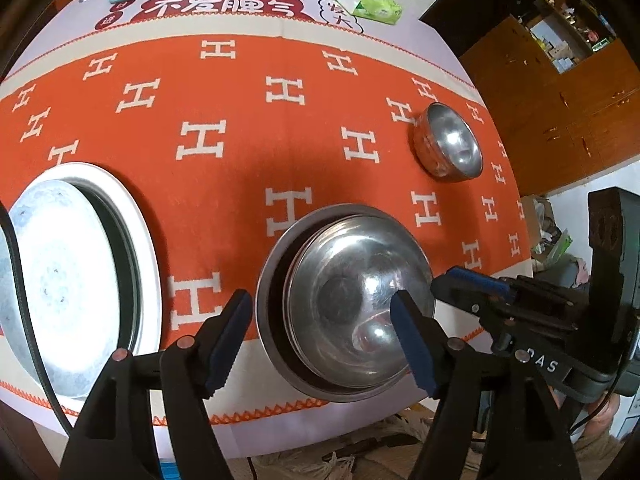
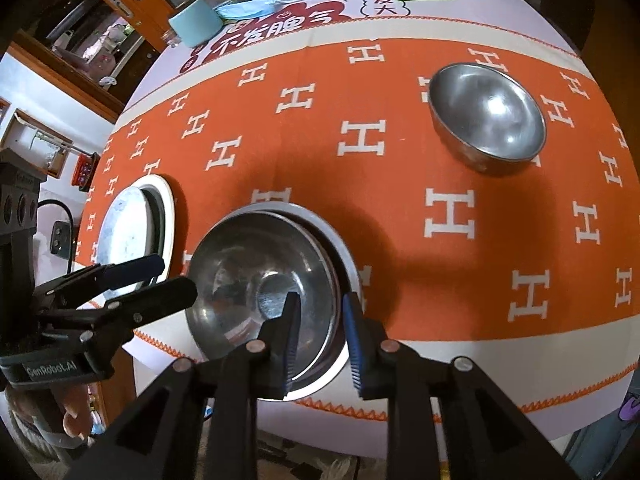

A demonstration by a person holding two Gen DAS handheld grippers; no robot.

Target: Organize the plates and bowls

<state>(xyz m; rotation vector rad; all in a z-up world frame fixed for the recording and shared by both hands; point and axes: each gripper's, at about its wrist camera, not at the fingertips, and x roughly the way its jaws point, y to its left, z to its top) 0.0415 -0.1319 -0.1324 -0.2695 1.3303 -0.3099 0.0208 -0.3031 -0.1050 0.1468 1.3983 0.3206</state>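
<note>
The table is covered with an orange cloth patterned with white H shapes, and it carries everything else. At its left end sits a white plate with a pale, shallow dish resting inside it. Near the front edge, a steel bowl is nested in a slightly wider steel bowl (only the outer one's rim shows around it). A smaller steel bowl stands alone, well apart toward the far right of the cloth. The left tongs hang spread wide over the left rim of the nested pair, pinching nothing. The right tongs stand slightly parted astride the right rim of the nested bowls, the pads not pressing on it. At the back edge lie a green tissue pack and a teal cup.
</note>
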